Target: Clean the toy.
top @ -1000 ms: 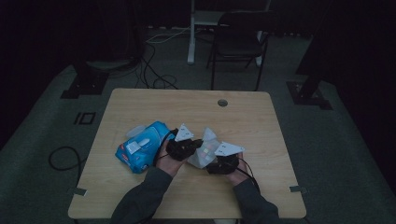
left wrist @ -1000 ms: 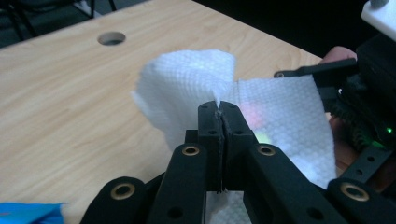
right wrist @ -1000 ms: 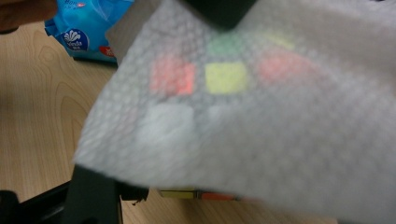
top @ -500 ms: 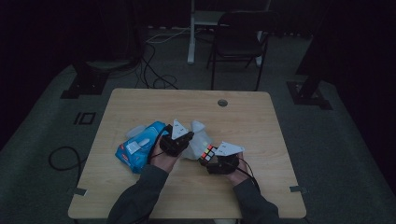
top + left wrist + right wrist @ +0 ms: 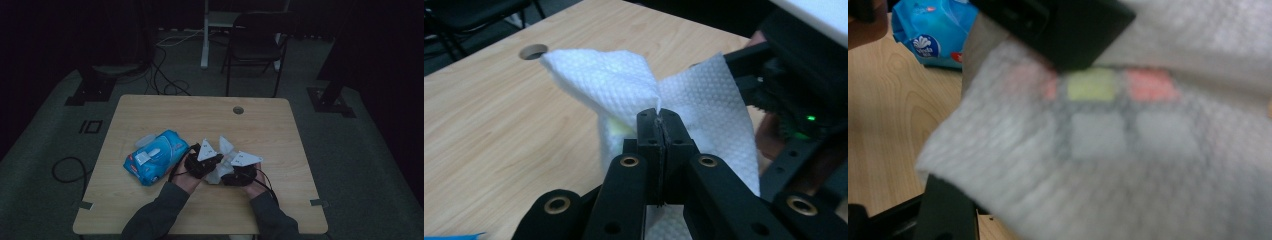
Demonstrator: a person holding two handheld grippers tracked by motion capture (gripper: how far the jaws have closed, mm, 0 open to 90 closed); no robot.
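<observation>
A white wipe (image 5: 225, 146) hangs between the two grippers near the table's front edge. My left gripper (image 5: 216, 163) is shut on it; in the left gripper view the jaws (image 5: 659, 117) pinch a fold of the wipe (image 5: 614, 85), which stands up above them. My right gripper (image 5: 234, 176) is shut on a puzzle cube. In the right gripper view the cube's coloured tiles (image 5: 1093, 85) show faintly through the wipe (image 5: 1048, 180) draped over it. A black finger (image 5: 948, 210) shows at the lower left.
A blue pack of wipes (image 5: 155, 156) (image 5: 933, 35) lies left of the hands. The wooden table (image 5: 280, 135) has a cable hole (image 5: 238, 110) (image 5: 533, 51) near its far edge. A chair (image 5: 255, 45) and floor cables stand beyond it.
Half a second ago the wipe was drawn back to the left and the cube's coloured face showed. Now my left gripper has brought the wipe back over the cube. The right hand stayed put.
</observation>
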